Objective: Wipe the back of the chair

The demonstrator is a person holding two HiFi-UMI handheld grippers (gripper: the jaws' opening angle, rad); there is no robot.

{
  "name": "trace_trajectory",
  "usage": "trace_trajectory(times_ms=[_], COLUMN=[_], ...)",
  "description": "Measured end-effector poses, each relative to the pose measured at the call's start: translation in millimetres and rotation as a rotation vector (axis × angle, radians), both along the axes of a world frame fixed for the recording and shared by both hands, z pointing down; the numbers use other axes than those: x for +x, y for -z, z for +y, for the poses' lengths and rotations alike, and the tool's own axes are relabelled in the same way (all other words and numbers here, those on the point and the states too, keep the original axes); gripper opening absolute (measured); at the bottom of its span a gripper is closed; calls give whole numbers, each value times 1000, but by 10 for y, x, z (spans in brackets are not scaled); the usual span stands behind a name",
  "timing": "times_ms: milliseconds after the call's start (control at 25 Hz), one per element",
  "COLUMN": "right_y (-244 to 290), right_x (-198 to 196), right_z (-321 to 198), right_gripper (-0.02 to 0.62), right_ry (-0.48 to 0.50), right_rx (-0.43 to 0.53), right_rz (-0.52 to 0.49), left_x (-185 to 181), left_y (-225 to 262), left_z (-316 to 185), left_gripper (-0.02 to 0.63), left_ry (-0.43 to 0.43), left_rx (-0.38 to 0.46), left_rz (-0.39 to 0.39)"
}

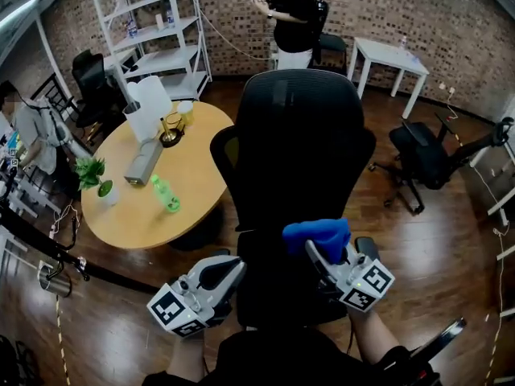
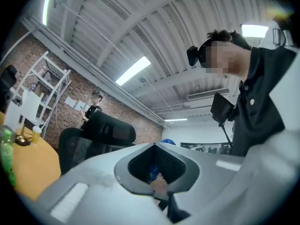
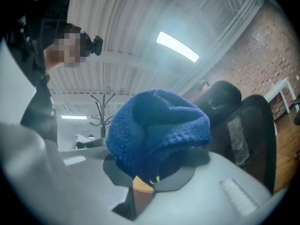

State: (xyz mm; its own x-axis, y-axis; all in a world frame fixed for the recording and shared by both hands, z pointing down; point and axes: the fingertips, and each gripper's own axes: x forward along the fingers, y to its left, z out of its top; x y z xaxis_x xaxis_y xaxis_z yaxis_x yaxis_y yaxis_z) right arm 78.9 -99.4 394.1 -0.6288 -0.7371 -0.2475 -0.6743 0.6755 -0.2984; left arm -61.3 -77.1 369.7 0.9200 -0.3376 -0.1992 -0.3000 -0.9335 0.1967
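A black mesh office chair [image 1: 299, 147] stands right in front of me, its back turned toward me. My right gripper [image 1: 320, 252] is shut on a bunched blue cloth [image 1: 318, 233], held low against the chair back. In the right gripper view the blue cloth [image 3: 157, 128] fills the space between the jaws, and the chair [image 3: 251, 125] shows at the right. My left gripper [image 1: 228, 270] hangs beside the chair's lower left edge with its jaws closed together and nothing in them. Tilted upward, the left gripper view has the chair [image 2: 101, 130] at the left.
A round wooden table [image 1: 197, 191] stands left of the chair with a green bottle [image 1: 166, 193], a small plant [image 1: 95, 175] and a white jug [image 1: 146, 107]. A white shelf [image 1: 153, 30], a standing person [image 1: 294, 14], a white table [image 1: 390, 55] and another black chair [image 1: 425, 158] lie beyond.
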Motion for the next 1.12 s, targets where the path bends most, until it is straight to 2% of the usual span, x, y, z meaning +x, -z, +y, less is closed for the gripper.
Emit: trace_trajectory(times_ms=[160,360,560,1120], right_y=[240,399,420,368], right_x=[344,462,488,477], right_z=[384,625,672,702], right_gripper=[52,52,52,52], right_ry=[-88,-110,-125,-92], right_rx=[56,97,126,136], right_rz=[1,-7,42,59], left_x=[287,473,523,600], left_y=[121,151,161,160], left_z=[57,144,180,212], left_gripper=[5,5,5,5], left_ry=[-72,-111,-112,-106], left_rx=[20,18,18,17], left_rz=[43,64,69,66])
